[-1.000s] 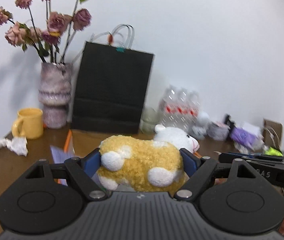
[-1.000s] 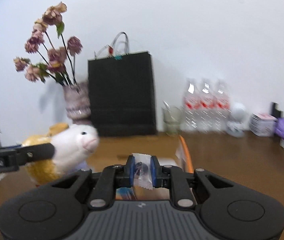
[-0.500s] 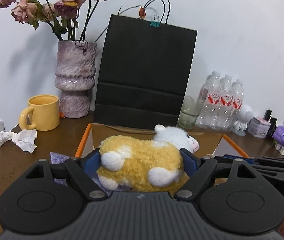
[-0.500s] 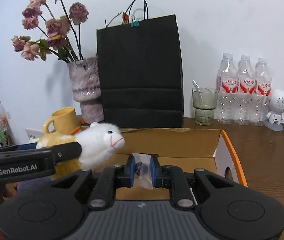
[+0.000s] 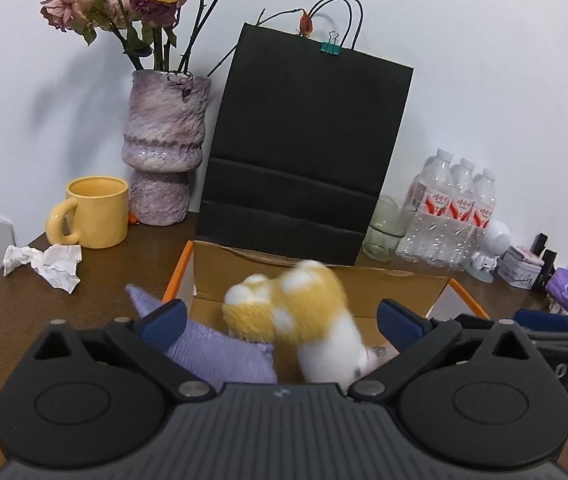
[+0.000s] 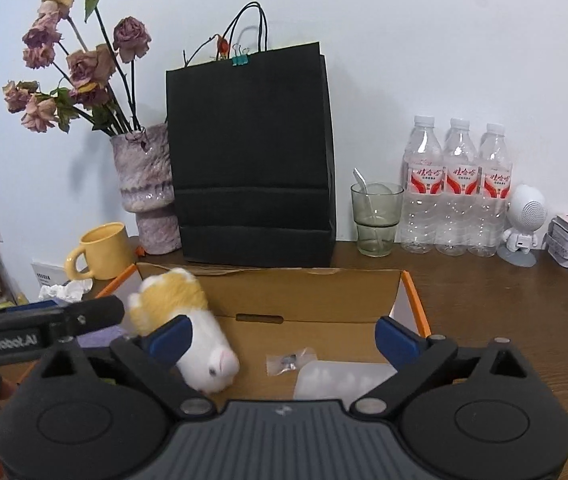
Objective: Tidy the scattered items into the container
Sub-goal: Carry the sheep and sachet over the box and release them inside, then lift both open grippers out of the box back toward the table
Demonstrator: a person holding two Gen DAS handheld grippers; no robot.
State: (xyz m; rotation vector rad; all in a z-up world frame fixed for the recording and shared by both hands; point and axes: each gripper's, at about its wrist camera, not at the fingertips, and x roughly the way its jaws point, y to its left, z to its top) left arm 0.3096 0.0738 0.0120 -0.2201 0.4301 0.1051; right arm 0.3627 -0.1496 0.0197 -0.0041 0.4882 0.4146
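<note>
Nearest, the left gripper (image 5: 280, 318) has just been opening and now stands wide, nothing pressed between its blue pads; the plush (image 5: 304, 328), fuzzy yellow with white spots, is blurred and tipped head-down, dropping into the box (image 5: 400, 292) at about 12 o'clock from the jaws. The right gripper (image 6: 284, 336) has likewise just sprung apart and grips nothing; its small clear packet (image 6: 290, 362) lies on the box floor at about 12 o'clock between the spread fingers. Beside the packet, at 4 o'clock, sits a pale, translucent lumpy thing (image 6: 340, 380), too indistinct to name. A knitted lilac cloth (image 5: 220, 356) drapes at the box's left edge at 9 o'clock from the plush.

Progress, as I judge it: plush and packet are both in or going in, so this pair of items is done. Left outside is the crumpled paper (image 5: 48, 262) at 10 o'clock on the dark wooden table (image 5: 12, 320), possibly next.

The box is plain corrugated card with orange-edged flaps. Behind it stand a glossy yellow mug (image 5: 94, 212), a rough mottled vase (image 5: 164, 148) and a matte black bag (image 5: 304, 140).
</note>
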